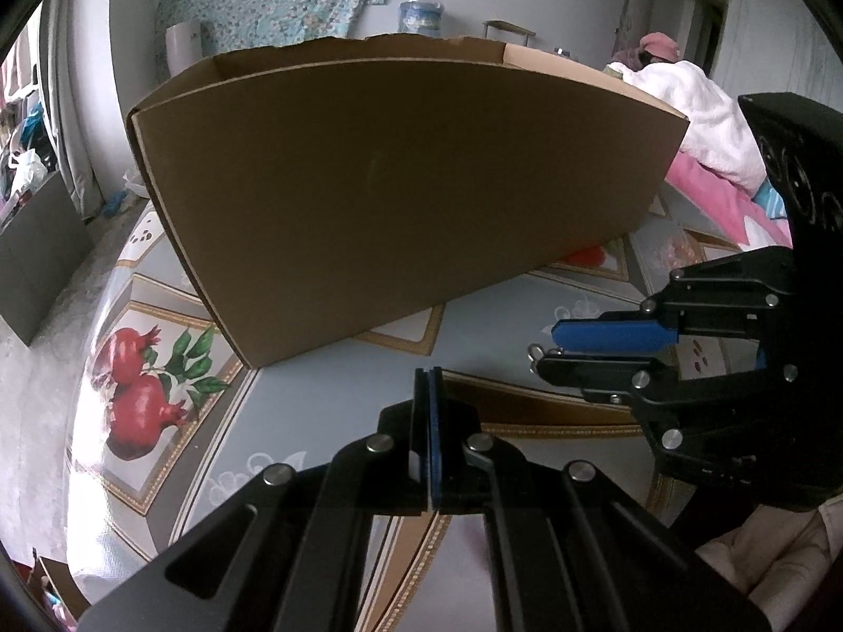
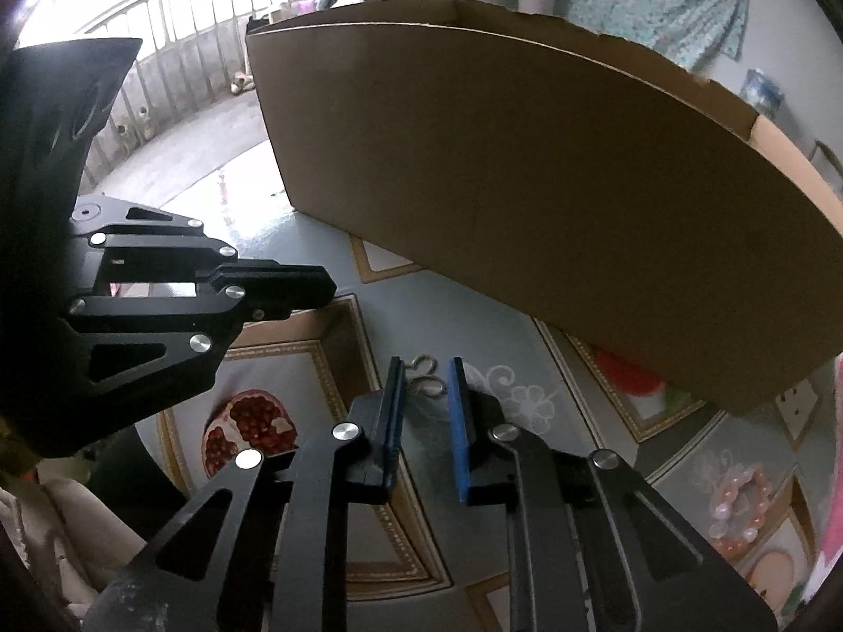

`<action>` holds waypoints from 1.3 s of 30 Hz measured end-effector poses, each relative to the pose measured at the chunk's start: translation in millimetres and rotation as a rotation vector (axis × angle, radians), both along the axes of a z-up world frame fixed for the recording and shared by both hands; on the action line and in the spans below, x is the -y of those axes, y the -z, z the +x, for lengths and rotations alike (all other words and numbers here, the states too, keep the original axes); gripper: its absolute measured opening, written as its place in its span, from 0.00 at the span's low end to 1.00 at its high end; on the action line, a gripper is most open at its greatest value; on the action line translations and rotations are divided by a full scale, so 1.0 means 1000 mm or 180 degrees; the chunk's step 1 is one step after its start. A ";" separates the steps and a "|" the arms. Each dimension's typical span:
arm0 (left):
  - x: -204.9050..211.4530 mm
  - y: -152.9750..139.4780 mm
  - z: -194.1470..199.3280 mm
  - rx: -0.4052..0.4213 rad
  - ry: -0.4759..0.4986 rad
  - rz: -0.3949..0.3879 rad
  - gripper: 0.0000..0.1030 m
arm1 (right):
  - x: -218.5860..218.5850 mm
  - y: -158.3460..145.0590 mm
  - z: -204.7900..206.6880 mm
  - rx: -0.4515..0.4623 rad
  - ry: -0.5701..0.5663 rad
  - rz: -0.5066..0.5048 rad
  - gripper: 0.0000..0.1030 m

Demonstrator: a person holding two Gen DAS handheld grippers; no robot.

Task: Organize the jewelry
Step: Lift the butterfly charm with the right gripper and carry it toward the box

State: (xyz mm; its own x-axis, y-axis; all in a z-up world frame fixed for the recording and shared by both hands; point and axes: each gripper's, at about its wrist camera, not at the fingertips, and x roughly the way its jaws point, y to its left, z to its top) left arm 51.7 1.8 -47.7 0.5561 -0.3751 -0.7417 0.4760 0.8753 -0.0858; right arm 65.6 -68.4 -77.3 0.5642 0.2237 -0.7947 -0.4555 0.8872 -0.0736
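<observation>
Jewelry (image 2: 425,380) lies just beyond the spread right claw (image 2: 427,368) — left claw (image 1: 429,371) (pressed together) beside it.

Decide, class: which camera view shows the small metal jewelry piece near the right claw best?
The right wrist view: the small metal jewelry piece lies on the tablecloth ahead of the open right claw. The left wrist view shows only a sliver.
</observation>
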 end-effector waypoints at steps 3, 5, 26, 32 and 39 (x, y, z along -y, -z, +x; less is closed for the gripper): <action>-0.003 0.000 -0.001 0.0003 -0.0011 -0.0003 0.00 | -0.001 0.000 0.002 -0.0009 0.0008 0.0027 0.14; -0.003 -0.001 0.000 0.0004 -0.0017 -0.0006 0.00 | 0.002 0.000 0.001 -0.0020 0.0003 0.0055 0.13; 0.023 -0.012 -0.006 0.0099 0.0160 0.0019 0.00 | 0.063 -0.019 -0.034 0.0163 0.0514 0.0297 0.13; 0.060 -0.017 -0.006 0.0128 0.0444 0.0002 0.00 | 0.100 -0.034 -0.053 0.0361 0.0837 0.0306 0.13; 0.116 -0.019 -0.009 0.0079 0.0918 -0.0165 0.06 | 0.145 -0.067 -0.072 0.0637 0.1132 0.0297 0.13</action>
